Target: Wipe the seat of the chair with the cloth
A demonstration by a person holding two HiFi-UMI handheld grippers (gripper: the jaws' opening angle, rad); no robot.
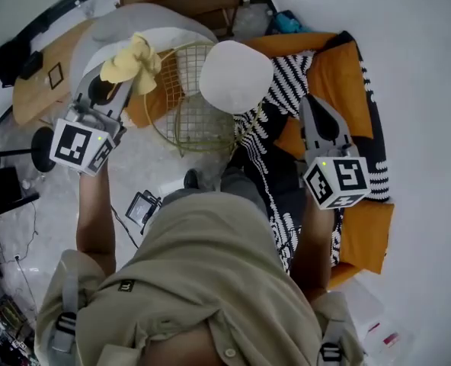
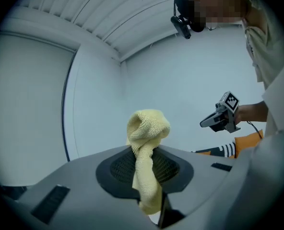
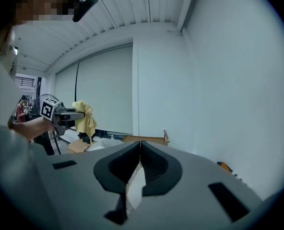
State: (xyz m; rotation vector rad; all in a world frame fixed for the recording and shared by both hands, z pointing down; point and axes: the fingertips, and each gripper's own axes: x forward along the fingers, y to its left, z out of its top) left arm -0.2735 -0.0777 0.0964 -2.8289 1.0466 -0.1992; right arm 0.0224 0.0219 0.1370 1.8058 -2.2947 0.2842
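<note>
head view: above person (image 1: 210,280), faces steeply down, left gripper (image 1: 123,86) at 10 o'clock, right gripper (image 1: 313,105) at 3 | left gripper view: tilted up at wall (image 2: 180,80) and ceiling (image 2: 108,13), cloth (image 2: 147,128) very near | right gripper view: level, left gripper far at 9 | all three share cloth

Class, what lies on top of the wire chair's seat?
A round white cushion covers the chair seat; the wire beneath it is hidden. The yellow cloth is off to one side, gripped in the left claw.
</note>
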